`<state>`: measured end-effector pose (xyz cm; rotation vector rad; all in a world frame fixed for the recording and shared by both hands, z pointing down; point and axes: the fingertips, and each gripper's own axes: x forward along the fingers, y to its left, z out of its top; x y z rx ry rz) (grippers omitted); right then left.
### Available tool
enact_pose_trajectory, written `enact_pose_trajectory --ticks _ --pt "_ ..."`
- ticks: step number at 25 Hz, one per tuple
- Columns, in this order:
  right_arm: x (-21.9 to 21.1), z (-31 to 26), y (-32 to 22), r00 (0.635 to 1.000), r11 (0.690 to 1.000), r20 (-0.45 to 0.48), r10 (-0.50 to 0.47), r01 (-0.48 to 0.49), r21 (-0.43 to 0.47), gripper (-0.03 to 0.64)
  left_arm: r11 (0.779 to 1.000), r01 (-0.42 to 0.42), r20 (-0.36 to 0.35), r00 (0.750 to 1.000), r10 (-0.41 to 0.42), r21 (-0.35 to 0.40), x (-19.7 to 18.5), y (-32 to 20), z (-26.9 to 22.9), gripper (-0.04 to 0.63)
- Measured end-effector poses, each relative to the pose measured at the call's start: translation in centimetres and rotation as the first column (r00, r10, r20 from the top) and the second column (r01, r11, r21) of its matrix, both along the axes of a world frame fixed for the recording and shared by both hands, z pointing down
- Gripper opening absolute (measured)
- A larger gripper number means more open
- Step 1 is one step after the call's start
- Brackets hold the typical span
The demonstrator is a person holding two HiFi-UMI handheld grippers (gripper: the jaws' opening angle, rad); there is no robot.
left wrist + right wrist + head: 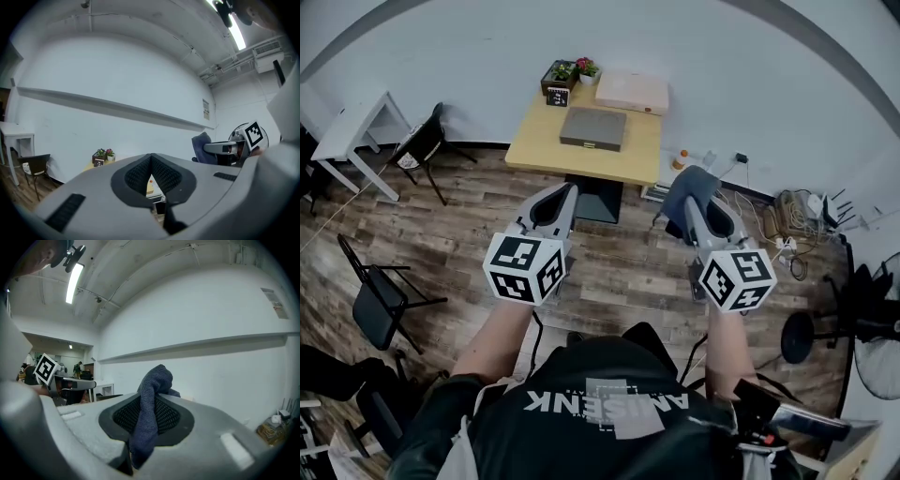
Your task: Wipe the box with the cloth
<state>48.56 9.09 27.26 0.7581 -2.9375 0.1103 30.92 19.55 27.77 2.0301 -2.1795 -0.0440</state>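
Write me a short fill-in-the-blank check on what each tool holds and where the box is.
The right tool is shut on a blue ____.
The left tool is shut and holds ____.
The grey box lies on the ____, touched by neither tool.
Missing: cloth; nothing; table.

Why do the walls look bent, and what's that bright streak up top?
Head view: the wide-angle lens bows the wall behind the table. Left gripper view: a ceiling light glares white. Right gripper view: dark corners, cloth in the jaws sharp.
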Motion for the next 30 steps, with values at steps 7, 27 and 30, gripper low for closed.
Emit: enact_pose_trajectory --ticks 7,27,30 --pt "-1.2 0.4 -2.1 0.999 0.999 0.027 0.035 -0.035 -0.029 0.071 1.000 0.027 0.006 1.000 -0.027 -0.003 -2.2 -0.9 0.8 0.000" --pt "-15.8 0.3 -20.4 0.977 0.975 0.004 -0.212 0.212 0.062 0.072 0.975 0.221 0.055 0.974 -0.219 -0.026 -13.8 -16.0 0.3 0.000" --pt "-16.7 0.4 -23.5 0.976 0.976 0.006 -0.216 0.216 0.040 0.071 0.971 0.238 0.085 0.968 -0.235 -0.025 -14.7 -18.8 0.2 0.000"
